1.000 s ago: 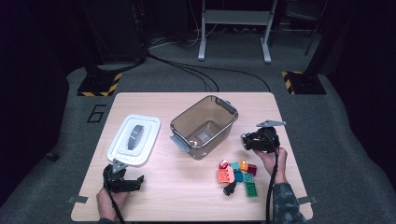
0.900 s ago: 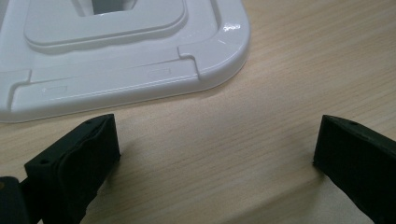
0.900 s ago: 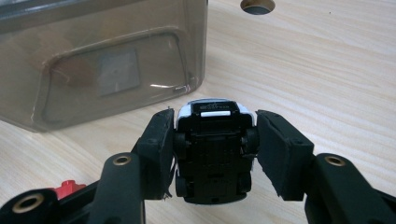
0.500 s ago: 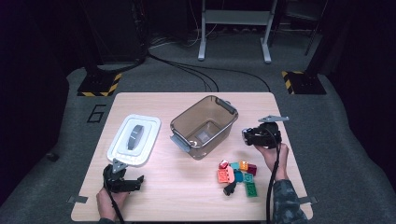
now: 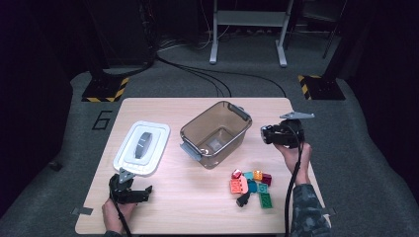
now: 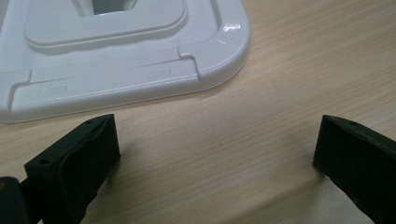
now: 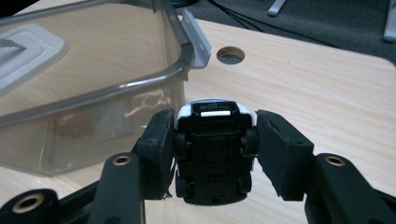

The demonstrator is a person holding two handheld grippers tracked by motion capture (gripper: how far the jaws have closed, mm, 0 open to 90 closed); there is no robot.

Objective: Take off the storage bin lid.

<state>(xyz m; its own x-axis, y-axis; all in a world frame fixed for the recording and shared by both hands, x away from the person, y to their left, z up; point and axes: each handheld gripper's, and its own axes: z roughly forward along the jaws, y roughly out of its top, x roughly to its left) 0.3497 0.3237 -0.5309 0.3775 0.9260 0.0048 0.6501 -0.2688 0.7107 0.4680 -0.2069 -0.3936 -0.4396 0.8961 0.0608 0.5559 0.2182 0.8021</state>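
Observation:
My right gripper point(image 7: 214, 135) is shut on a small toy car point(image 7: 212, 154), whose black underside and wheels face the camera, with a white body behind. In the high view the right gripper point(image 5: 269, 134) hangs above the table, just right of the clear brown bin point(image 5: 205, 117). The bin's rim point(image 7: 116, 88) and grey latch stand close ahead on the left. My left gripper point(image 5: 134, 186) rests open at the table's near left corner. Its jaws stand wide apart on bare wood point(image 6: 215, 140), just short of the white lid point(image 6: 116, 56).
The white lid point(image 5: 142, 147) with a grey handle lies flat left of the bin. A cluster of coloured bricks point(image 5: 249, 185) and a small black piece point(image 5: 243, 200) sit near the front right. A round hole point(image 7: 230, 55) pierces the tabletop beyond the bin.
My right gripper has risen with the toy car still clamped in it, staying beside the bin. The left gripper has not moved.

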